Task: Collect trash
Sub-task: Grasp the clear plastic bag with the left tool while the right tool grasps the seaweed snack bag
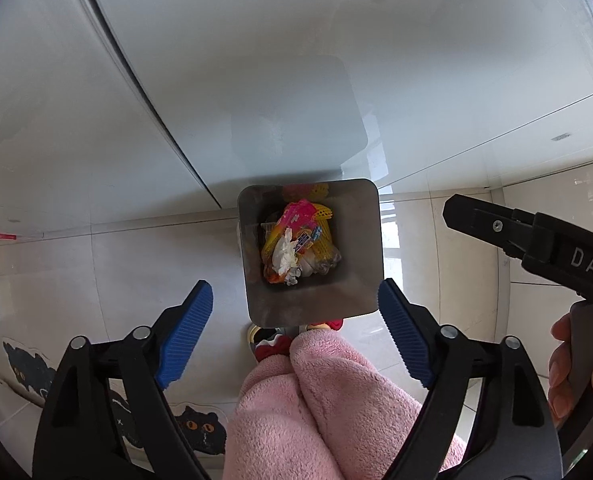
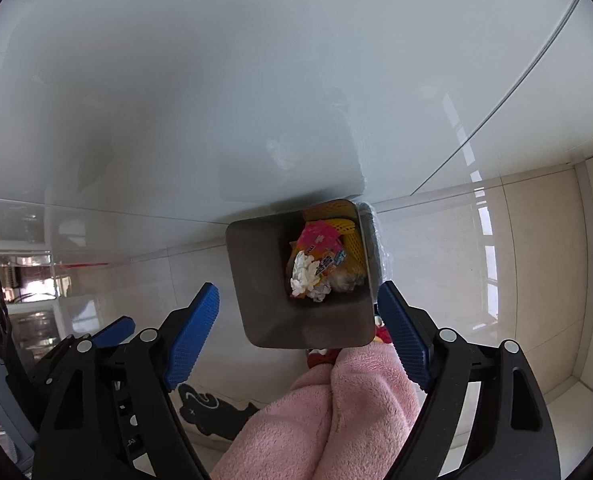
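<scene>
A square steel trash bin (image 1: 360, 240) stands on the tiled floor against a glossy white cabinet. It holds trash (image 1: 296, 240): a pink wrapper, yellow foam netting and crumpled white tissue. The bin (image 2: 256, 280) and its trash (image 2: 320, 264) also show in the right wrist view. My left gripper (image 1: 296, 320) is open and empty, above the bin's near rim. My right gripper (image 2: 296, 320) is open and empty, also above the near rim. In the left wrist view the right gripper's body sits at the far right, held by a hand.
Pink fleece-covered legs (image 1: 316, 400) with red slippers stand just in front of the bin. A black cat-print mat (image 1: 192, 428) lies on the beige floor tiles at the lower left. The white cabinet front (image 1: 216, 80) fills the upper view.
</scene>
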A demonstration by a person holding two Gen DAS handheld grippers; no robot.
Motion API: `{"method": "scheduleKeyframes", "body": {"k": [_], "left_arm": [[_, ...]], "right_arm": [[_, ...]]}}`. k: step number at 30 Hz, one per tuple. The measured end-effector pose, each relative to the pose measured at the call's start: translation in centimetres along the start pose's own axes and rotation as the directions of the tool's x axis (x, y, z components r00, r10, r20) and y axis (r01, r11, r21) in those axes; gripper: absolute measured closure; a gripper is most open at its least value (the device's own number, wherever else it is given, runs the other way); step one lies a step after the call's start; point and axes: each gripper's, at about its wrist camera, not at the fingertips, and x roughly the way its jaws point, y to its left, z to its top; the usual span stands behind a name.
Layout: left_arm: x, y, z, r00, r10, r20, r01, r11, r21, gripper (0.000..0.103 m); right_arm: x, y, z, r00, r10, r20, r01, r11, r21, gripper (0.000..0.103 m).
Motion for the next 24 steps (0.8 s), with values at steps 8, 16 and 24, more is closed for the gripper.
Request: {"method": "scheduleKeyframes", "body": {"k": [8, 16, 24], "left_arm": [[-6.6, -0.8, -0.5, 0.995, -0.010, 0.102, 0.006, 0.999, 0.044, 0.010], [-16.0, -1.0, -0.9, 0.966, -0.040, 0.257, 0.024, 0.998, 0.064, 0.008], [-23.5, -3.2, 1.3, 0.916, -0.097, 0.389, 0.062, 0.993, 0.100, 0.008]], "right_arm": [[-6.6, 1.8, -0.5, 0.994, -0.017, 0.106, 0.025, 0.997, -0.072, 0.005], [-15.4, 3.0, -1.5, 0.960, 0.003, 0.279, 0.028, 0.994, -0.109, 0.003], [-24.2, 3.9, -1.1, 0.877, 0.008, 0.481, 0.068, 0.988, -0.141, 0.003]]}}
